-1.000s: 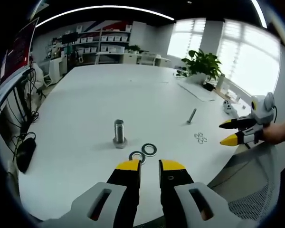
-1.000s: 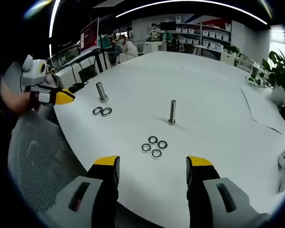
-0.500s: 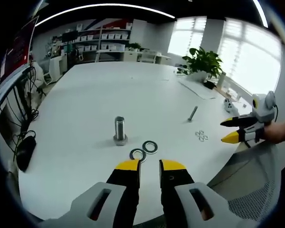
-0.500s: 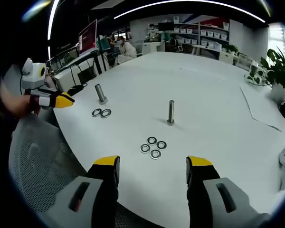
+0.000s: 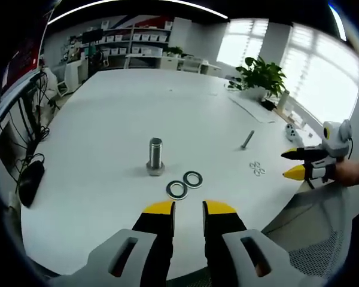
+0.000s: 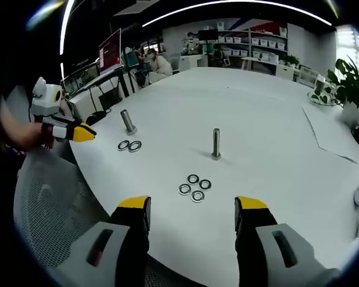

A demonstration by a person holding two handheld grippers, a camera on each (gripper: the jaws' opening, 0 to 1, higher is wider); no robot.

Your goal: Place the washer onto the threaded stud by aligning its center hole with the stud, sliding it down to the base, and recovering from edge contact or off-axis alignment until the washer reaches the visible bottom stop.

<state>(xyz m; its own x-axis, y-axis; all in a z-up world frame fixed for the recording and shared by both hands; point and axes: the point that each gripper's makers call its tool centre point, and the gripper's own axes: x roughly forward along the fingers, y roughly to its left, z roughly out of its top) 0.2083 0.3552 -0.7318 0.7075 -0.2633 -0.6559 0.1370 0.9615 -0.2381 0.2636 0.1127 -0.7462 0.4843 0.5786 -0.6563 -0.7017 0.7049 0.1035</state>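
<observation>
While washers (image 5: 184, 185) lie flat just beside stud (image 5: 155, 156) | thin, stiff, slippery: pinch one rim | left gripper (image 5: 189, 208) narrow, empty | right gripper (image 6: 192, 206) wide, empty

A large white round-edged desk (image 5: 137, 113) spreads through an open office. Behind it, white shelving with rows of storage boxes (image 5: 128, 45) lines the far wall. Bright windows with pale blinds (image 5: 311, 66) let daylight in on one side, and a leafy green potted plant (image 5: 263, 76) stands before them. A curved strip of ceiling light (image 6: 227, 6) arcs overhead. In the right gripper view, a red-lit monitor (image 6: 109, 51) stands beside further workstations, and grey mesh chair fabric (image 6: 54, 215) shows at the desk's near edge.
</observation>
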